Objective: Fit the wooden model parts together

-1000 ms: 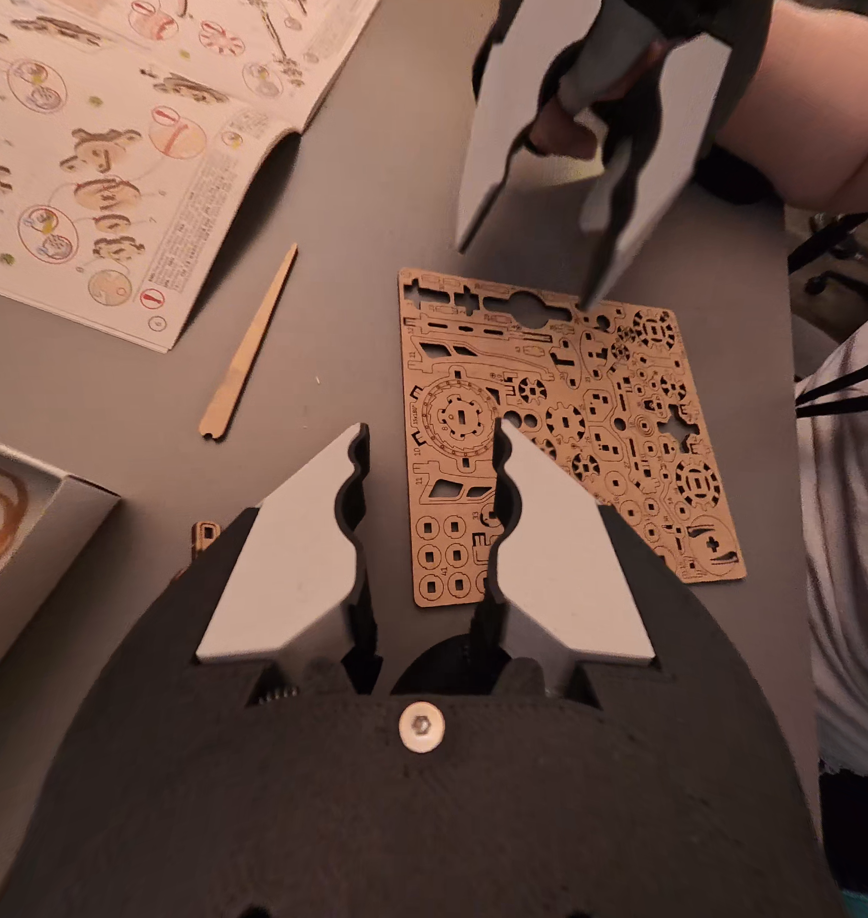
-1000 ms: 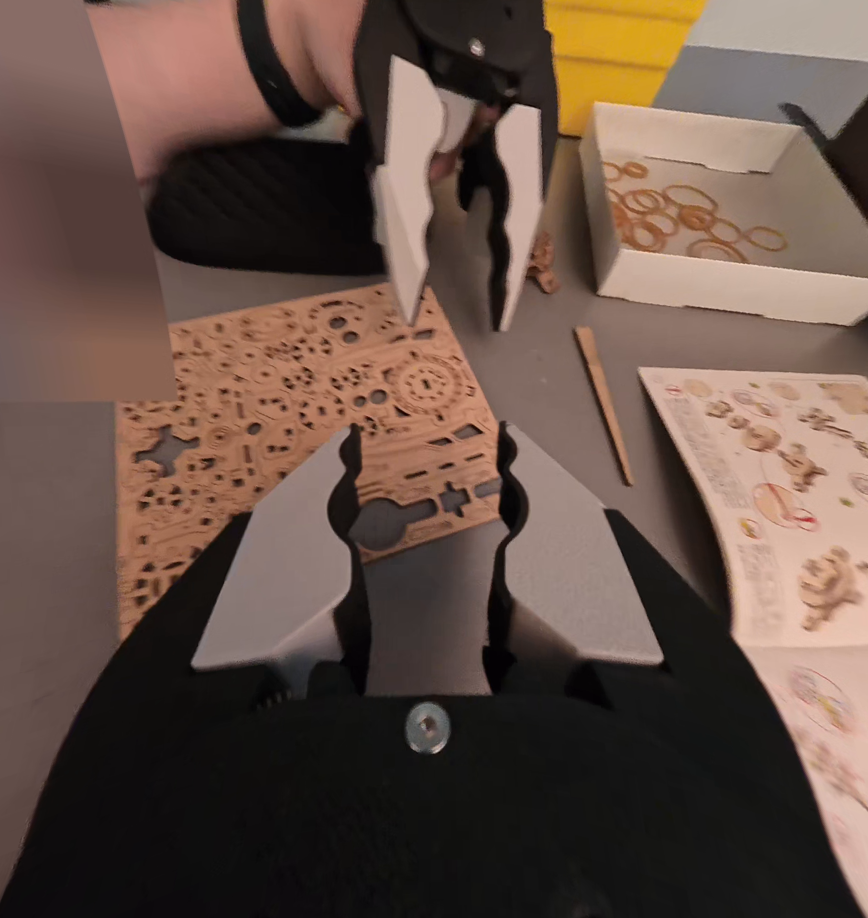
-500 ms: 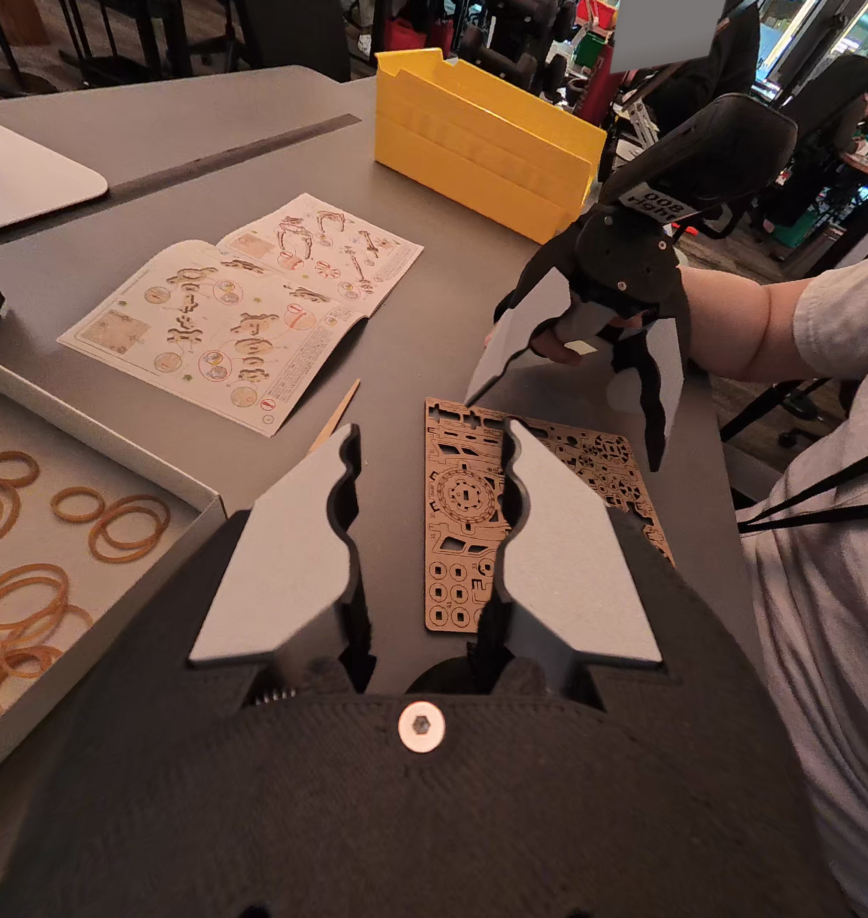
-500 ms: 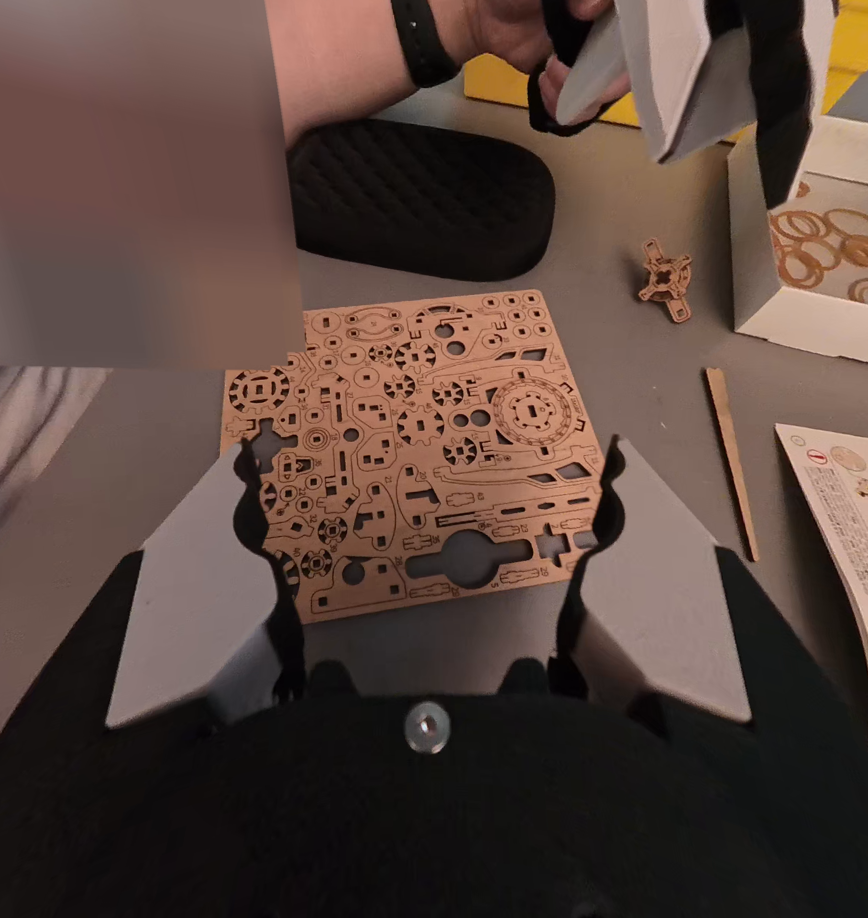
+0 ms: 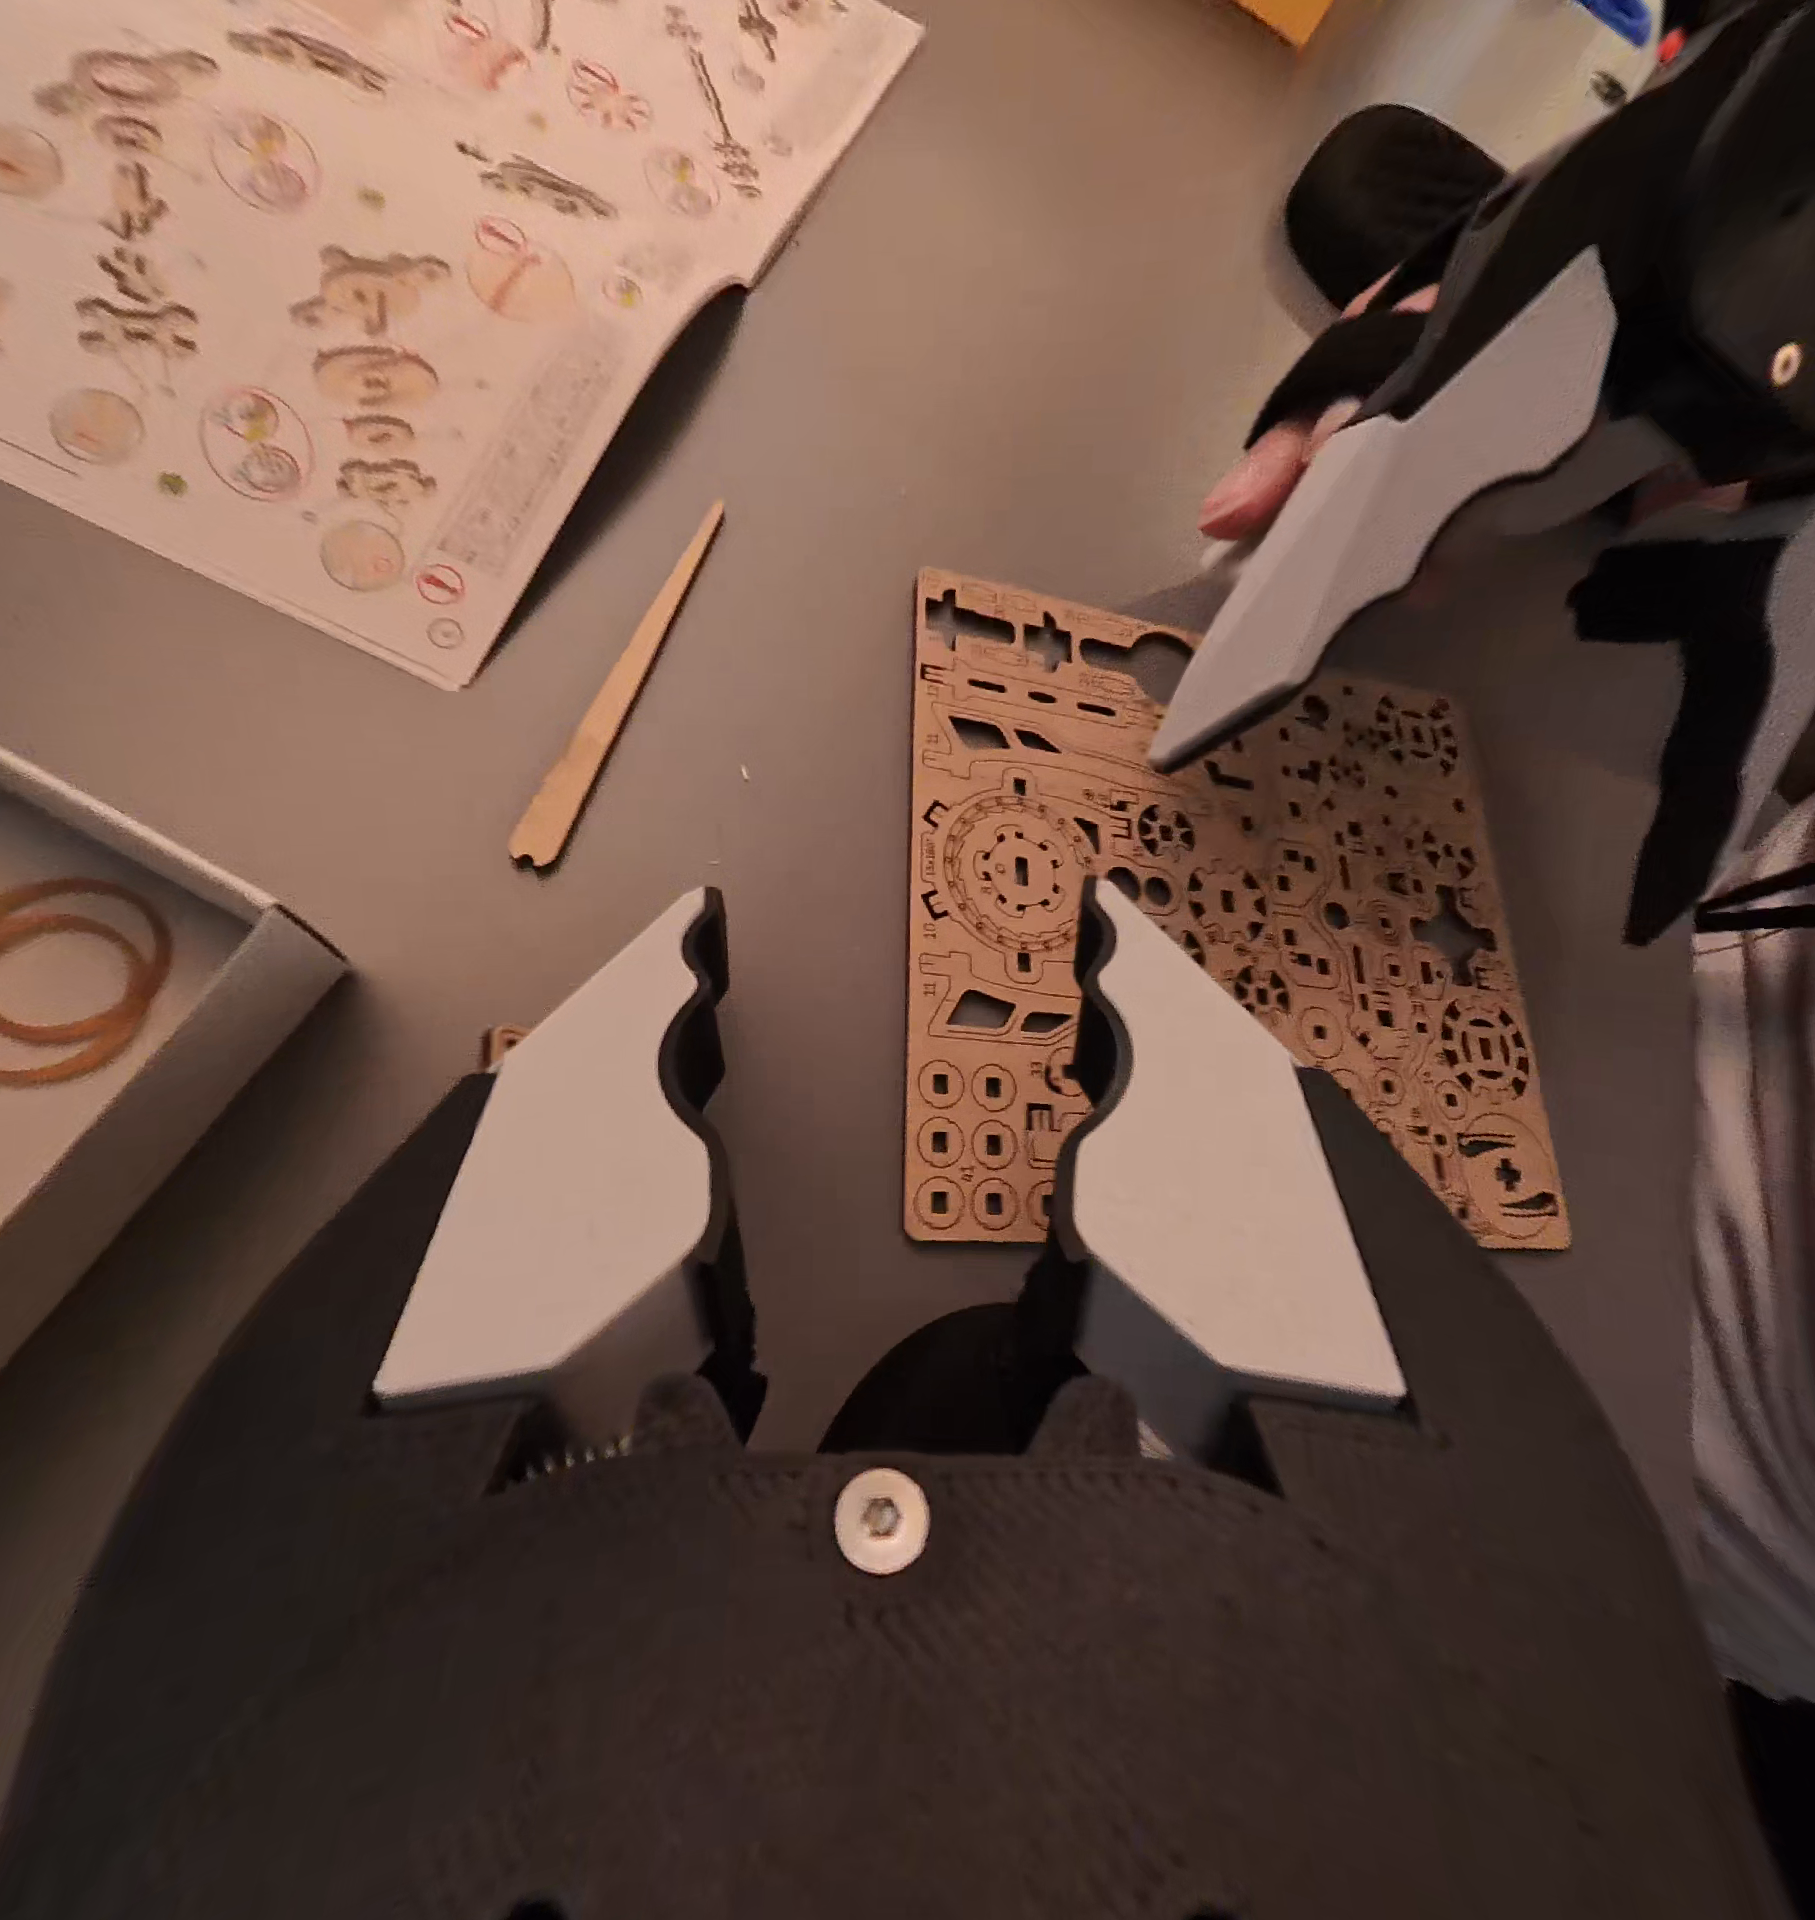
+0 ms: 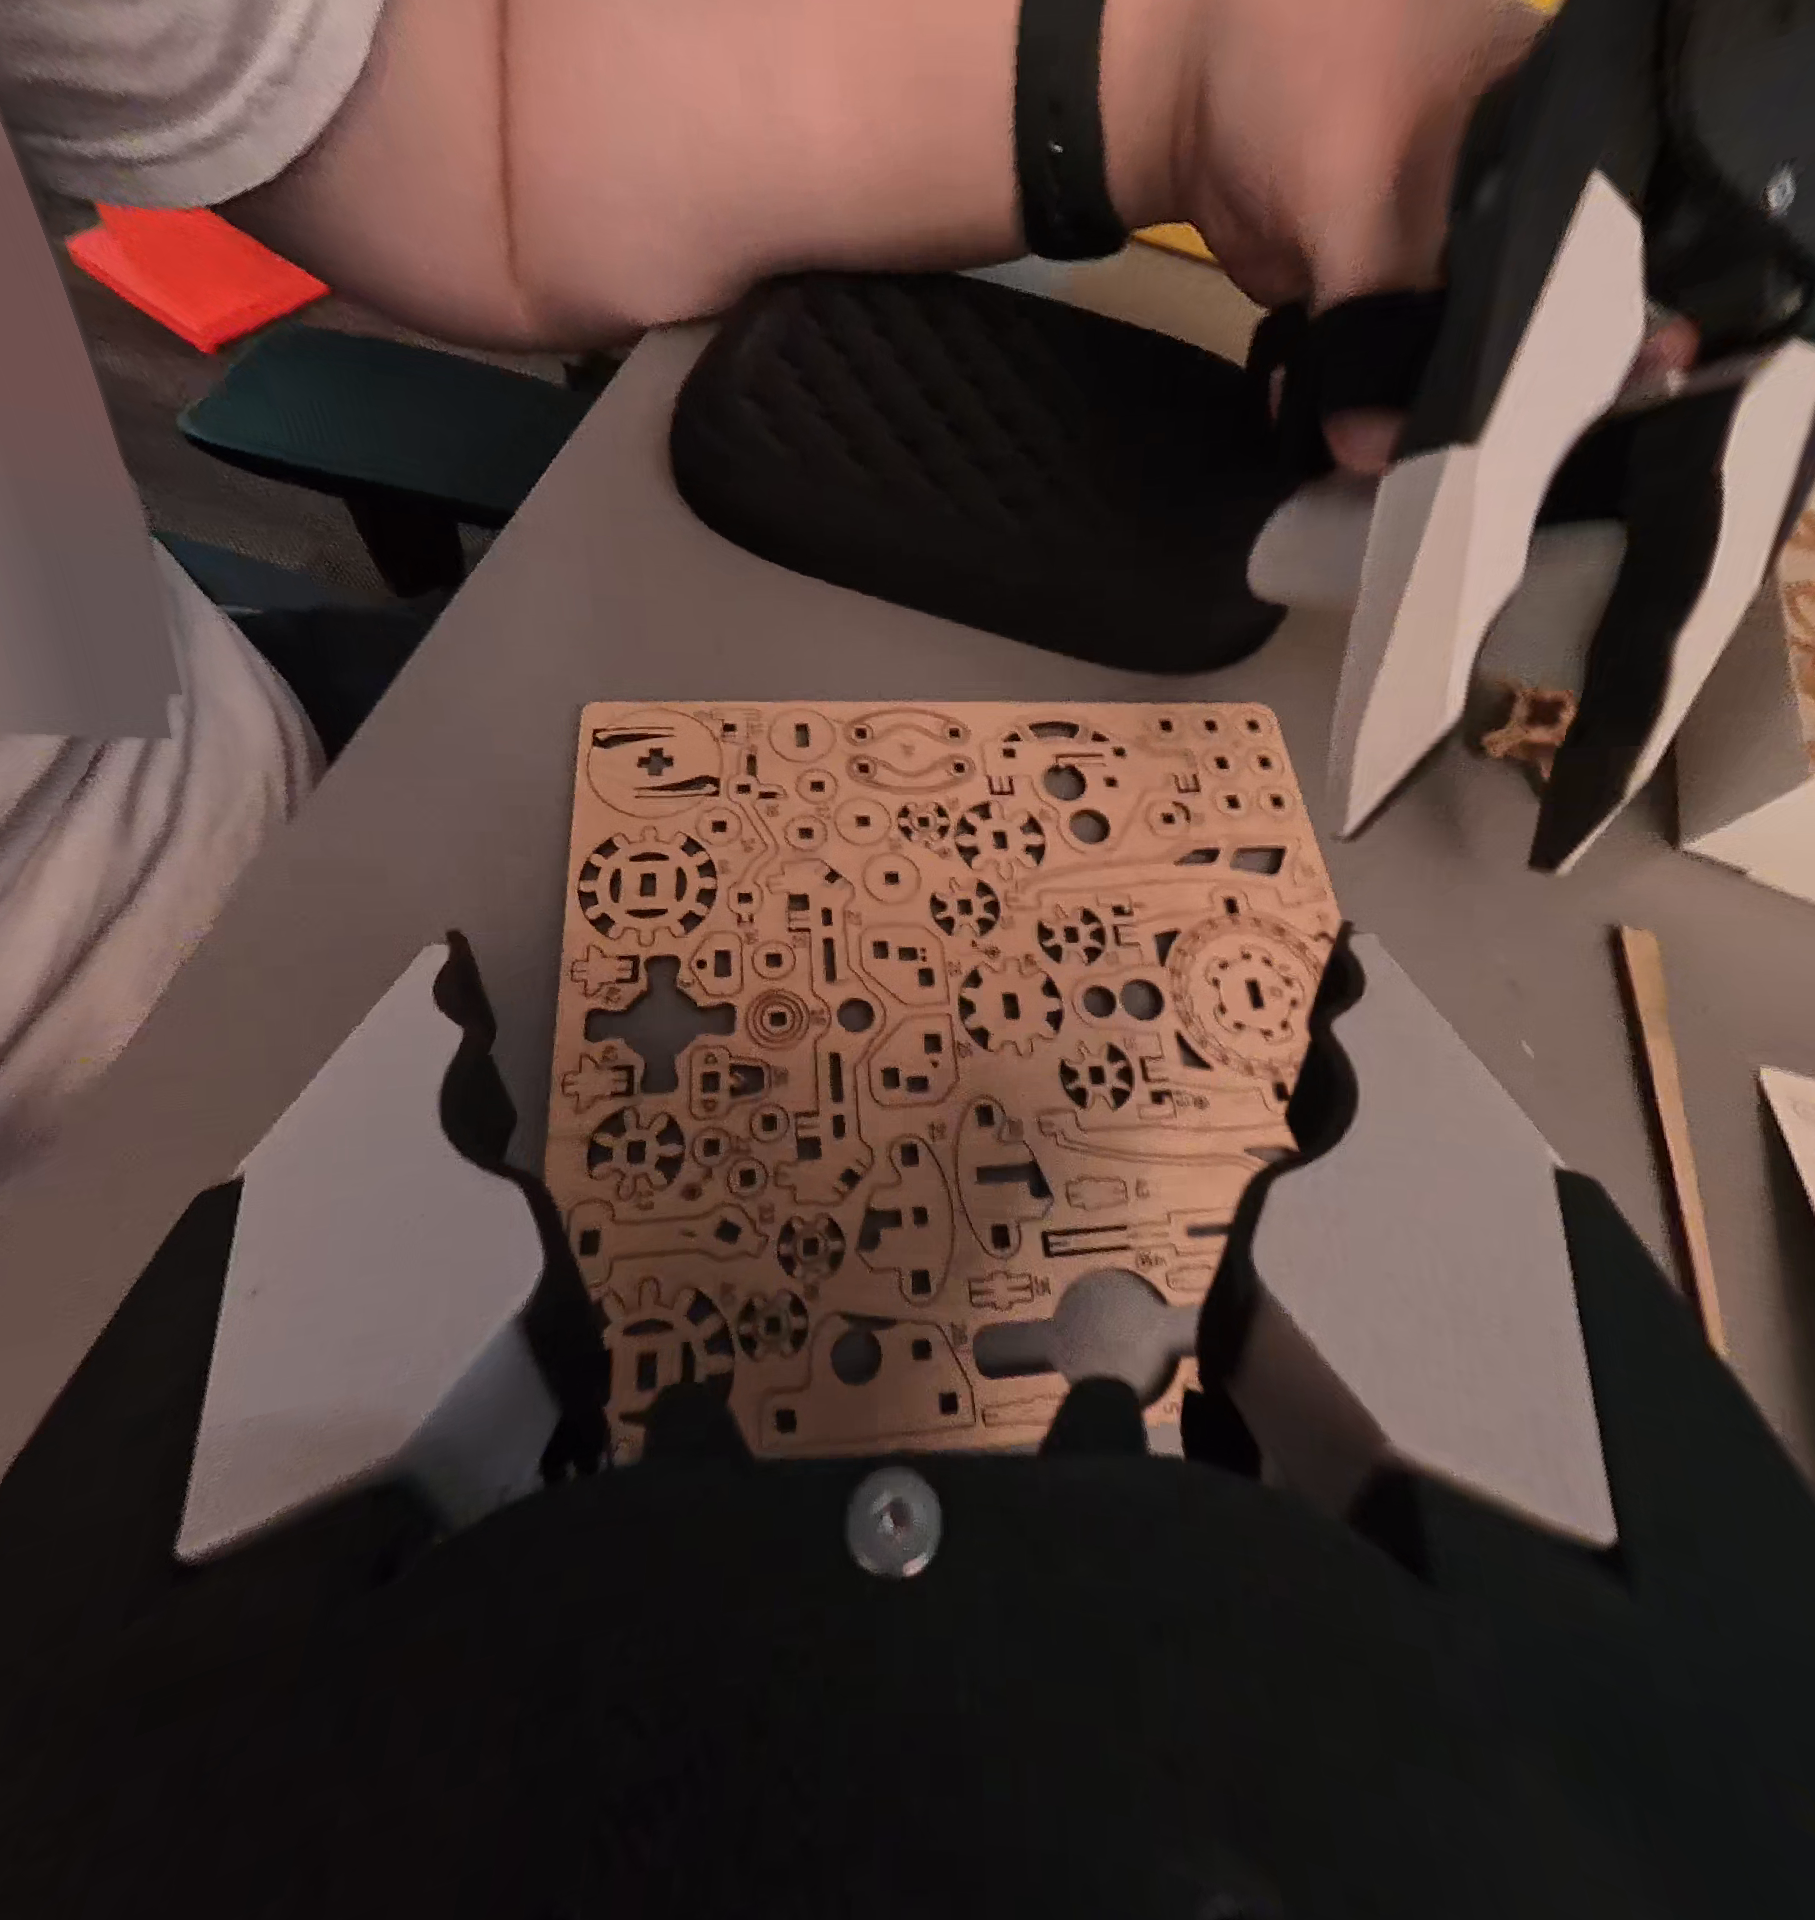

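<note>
Counter (image 5: pixel 986 364): grey, carries every item listed; bare patches between them leave working room.

Instruction booklet (image 5: pixel 311 260): lies open and flat at the far left in the left wrist view, likely kept spread for reference.

White box (image 5: pixel 155 1039): open-topped, at the near left; holds rubber bands (image 5: pixel 51 977), so they stay gathered.

Black ridged pad (image 6: pixel 965 468): beyond the sheet in the right wrist view, touching nothing listed.

Wooden parts sheet (image 6: pixel 934 1039): laser-cut, flat on the counter between both tools. Two cutouts are empty; most parts remain in place, so the fitting appears barely begun.

Right hand-held gripper (image 6: pixel 892 1039): jaws spread wide, empty, poised directly over the sheet; probably choosing a part to free.

Left hand-held gripper (image 5: pixel 903 997): jaws parted, empty, poised over the sheet's left edge and bare counter.

Wooden stick (image 5: pixel 622 686): tapered, loose between booklet and sheet, within easy reach, perhaps for pushing parts out.

Small wooden piece (image 6: pixel 1526 727): lying loose by the box, partly hidden behind the left tool; shape unclear.
</note>
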Tool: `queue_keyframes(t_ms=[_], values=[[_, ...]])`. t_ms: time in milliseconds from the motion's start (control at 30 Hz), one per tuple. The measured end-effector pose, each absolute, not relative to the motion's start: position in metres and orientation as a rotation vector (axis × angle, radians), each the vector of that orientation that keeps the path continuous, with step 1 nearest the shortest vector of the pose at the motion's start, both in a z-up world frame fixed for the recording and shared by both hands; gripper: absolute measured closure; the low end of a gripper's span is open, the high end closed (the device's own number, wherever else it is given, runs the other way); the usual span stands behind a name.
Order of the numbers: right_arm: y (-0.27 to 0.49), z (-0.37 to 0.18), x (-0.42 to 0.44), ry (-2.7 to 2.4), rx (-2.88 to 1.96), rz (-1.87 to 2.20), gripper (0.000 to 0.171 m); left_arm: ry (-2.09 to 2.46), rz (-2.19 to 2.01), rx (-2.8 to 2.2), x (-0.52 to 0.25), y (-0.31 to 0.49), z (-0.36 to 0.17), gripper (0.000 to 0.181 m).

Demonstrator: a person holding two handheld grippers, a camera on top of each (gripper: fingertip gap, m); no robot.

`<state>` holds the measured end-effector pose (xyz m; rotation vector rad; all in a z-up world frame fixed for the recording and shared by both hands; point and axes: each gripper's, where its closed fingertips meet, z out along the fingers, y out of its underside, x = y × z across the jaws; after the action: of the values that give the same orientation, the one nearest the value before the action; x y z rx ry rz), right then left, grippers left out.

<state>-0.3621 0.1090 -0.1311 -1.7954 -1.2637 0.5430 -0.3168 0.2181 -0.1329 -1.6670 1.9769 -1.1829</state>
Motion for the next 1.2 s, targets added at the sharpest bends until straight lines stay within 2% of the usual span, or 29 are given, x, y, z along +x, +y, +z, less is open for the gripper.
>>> queue_keyframes(t_ms=[200,800,1100,1200], values=[[0.108,-0.153,-0.366,-1.376,-1.805,0.396,0.019,1.963,-1.296,-1.725,-0.316,0.211,-0.131,0.116],[0.113,-0.152,-0.364,-1.353,-1.797,0.394,0.021,2.025,-1.222,-1.783,-0.318,0.208,-0.147,0.117],[0.117,-0.15,-0.363,-1.335,-1.783,0.371,0.022,2.128,-1.275,-1.775,-0.328,0.19,-0.148,0.131],[0.118,-0.152,-0.363,-1.32,-1.802,0.379,0.022,2.137,-1.264,-1.775,-0.328,0.188,-0.148,0.129]])
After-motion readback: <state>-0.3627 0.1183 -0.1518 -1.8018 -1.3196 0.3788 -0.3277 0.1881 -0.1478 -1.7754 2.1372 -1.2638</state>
